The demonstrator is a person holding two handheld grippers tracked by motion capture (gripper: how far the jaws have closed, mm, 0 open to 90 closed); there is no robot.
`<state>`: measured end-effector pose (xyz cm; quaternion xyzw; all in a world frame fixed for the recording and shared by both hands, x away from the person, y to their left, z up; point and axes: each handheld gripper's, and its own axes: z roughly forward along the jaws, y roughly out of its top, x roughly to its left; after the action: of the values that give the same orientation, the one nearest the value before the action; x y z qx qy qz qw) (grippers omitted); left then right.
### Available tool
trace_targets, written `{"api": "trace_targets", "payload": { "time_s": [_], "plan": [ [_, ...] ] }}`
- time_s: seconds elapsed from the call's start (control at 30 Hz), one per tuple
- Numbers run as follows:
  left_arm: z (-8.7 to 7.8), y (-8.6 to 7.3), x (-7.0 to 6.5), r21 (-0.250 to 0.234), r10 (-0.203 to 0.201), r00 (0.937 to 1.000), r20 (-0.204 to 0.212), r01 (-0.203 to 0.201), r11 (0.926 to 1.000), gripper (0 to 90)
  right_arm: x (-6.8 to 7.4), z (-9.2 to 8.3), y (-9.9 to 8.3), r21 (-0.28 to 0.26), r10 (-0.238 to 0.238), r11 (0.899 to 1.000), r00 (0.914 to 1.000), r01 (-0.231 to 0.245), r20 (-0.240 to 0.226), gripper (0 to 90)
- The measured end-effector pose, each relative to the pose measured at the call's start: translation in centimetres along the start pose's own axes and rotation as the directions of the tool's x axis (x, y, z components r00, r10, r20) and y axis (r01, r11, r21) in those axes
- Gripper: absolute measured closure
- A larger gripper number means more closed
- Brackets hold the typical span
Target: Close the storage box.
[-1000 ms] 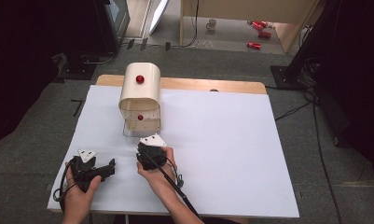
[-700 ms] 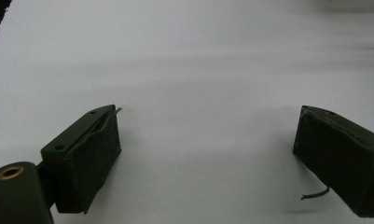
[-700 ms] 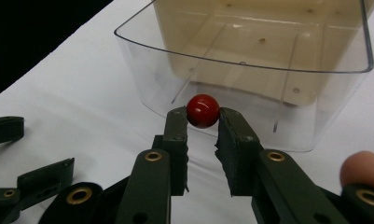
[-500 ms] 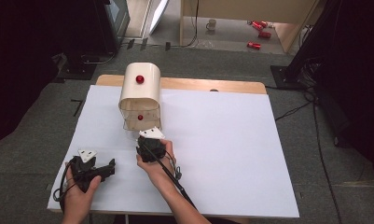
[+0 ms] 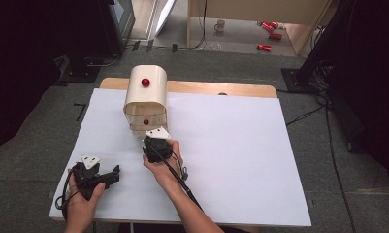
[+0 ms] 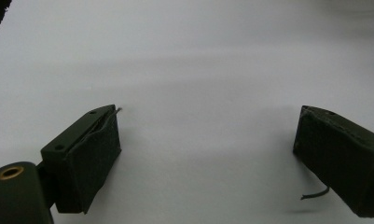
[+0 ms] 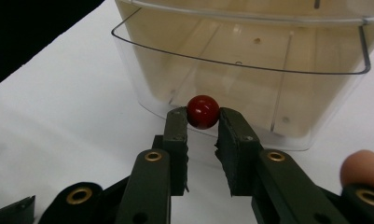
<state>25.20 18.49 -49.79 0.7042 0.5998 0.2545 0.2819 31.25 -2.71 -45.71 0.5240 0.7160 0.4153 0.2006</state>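
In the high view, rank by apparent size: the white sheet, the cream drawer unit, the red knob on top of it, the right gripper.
Largest to smallest in the high view:
1. white sheet
2. cream drawer unit
3. right gripper
4. red knob
The right gripper sits nearer the camera, yet the order looks clear.

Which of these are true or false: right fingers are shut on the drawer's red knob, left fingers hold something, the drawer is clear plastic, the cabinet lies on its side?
1. The right gripper is shut on the red knob of the drawer. True.
2. The left gripper holds something. False: its fingers stand open over the bare white table.
3. The drawer is clear plastic. True.
4. The cabinet lies on its side. False: it stands upright.
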Motion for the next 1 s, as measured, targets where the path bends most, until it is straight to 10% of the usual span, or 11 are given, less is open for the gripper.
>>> {"api": "trace_targets", "payload": {
  "time_s": [0.67, 0.8, 1.0],
  "plan": [
    [0.0, 0.0, 0.0, 0.001, 0.000, 1.0000, 0.001, 0.000, 1.0000, 7.1, -0.6, 1.5, 0.0, 0.010, -0.014, 1.000, 0.9999, 0.014, 0.007, 73.8],
    [0.0, 0.0, 0.0, 0.000, -0.002, 1.0000, 0.001, 0.002, 1.0000, 7.1, -0.6, 1.4, 0.0, 0.014, -0.024, 1.000, 0.9985, 0.025, -0.050, 44.2],
    [0.0, 0.0, 0.0, -0.001, -0.002, 1.0000, 0.000, 0.002, 1.0000, 7.1, -0.9, 0.4, -0.1, 0.031, -0.062, 0.997, 0.9942, 0.065, -0.088, 23.2]
  ]
}}
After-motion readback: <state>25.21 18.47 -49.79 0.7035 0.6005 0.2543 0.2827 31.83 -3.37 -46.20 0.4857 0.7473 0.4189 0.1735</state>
